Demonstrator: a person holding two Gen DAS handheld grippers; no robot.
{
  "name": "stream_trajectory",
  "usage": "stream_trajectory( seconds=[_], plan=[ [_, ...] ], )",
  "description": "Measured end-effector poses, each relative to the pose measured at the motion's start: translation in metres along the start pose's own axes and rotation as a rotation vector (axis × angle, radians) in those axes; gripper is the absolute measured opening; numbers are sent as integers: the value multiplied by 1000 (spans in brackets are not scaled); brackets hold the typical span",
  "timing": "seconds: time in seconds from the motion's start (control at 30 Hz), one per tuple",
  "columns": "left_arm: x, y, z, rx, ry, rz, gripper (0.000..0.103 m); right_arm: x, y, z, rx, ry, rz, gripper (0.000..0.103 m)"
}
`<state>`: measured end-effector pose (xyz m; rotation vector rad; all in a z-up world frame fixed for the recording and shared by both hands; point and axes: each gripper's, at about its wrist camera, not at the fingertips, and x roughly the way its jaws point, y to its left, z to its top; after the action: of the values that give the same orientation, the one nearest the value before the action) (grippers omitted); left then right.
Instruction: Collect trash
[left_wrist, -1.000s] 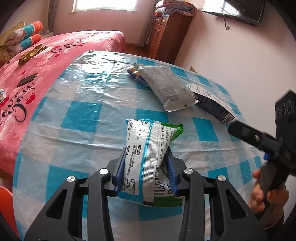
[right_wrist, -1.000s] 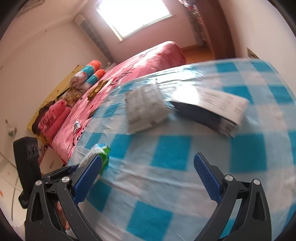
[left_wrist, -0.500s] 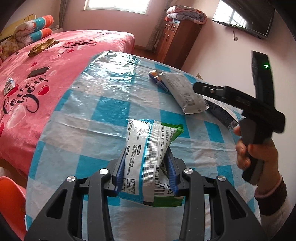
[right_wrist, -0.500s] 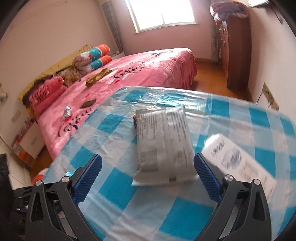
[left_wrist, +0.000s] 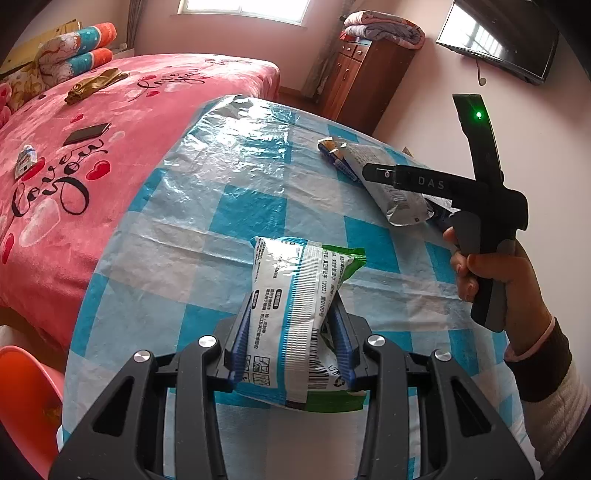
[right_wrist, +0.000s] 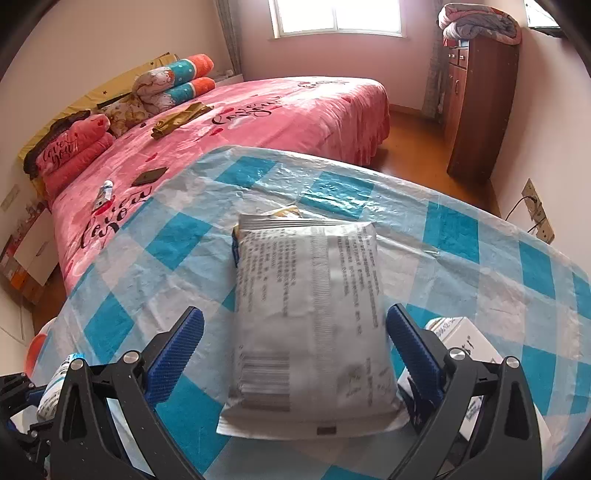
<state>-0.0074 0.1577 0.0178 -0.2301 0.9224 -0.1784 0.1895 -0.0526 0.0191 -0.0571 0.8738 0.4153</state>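
Left gripper (left_wrist: 291, 345): blue pads clamped on both sides of a green-and-white snack packet (left_wrist: 295, 314), packet upright between the jaws, squeezed in at the waist, top end sticking out ahead of the fingers. It sits above the blue-and-white checked tablecloth (left_wrist: 229, 206).

Right gripper (right_wrist: 295, 343): jaws wide apart, nothing gripped. A grey foil packet (right_wrist: 306, 314) lies flat on the tablecloth between the two pads, clear gap on each side, near end reaching back under the gripper body. A small blue-and-gold wrapper (right_wrist: 284, 211) pokes out from under its far end. A white box (right_wrist: 461, 336) sits just outside the right finger, partly hidden by it.

From the left wrist view, the right gripper is ahead and to the right, held in a hand (left_wrist: 495, 273) over the grey packet.

Pink bed (right_wrist: 258, 122) beyond the table, past both grippers.
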Motion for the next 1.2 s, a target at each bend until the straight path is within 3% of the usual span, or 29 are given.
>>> stream_trajectory(
  seconds=[0.17,0.23,0.3,0.53,1.2],
  plan=[
    [1,1,-1,-4,2,-5,41,13,3,-3,-21,50,-45,98],
    [1,1,-2,-5,1,-7,41,15,7,-8,-45,46,-78,95],
    [0,2,-3,-9,2,-7,41,13,9,-11,-49,36,-93,86],
    [-4,5,-8,-20,0,-3,41,4,12,-18,-40,30,-111,79],
    [-35,7,-43,-22,-11,-8,41,-77,22,-85,100,-63,-30,77]
  ],
)
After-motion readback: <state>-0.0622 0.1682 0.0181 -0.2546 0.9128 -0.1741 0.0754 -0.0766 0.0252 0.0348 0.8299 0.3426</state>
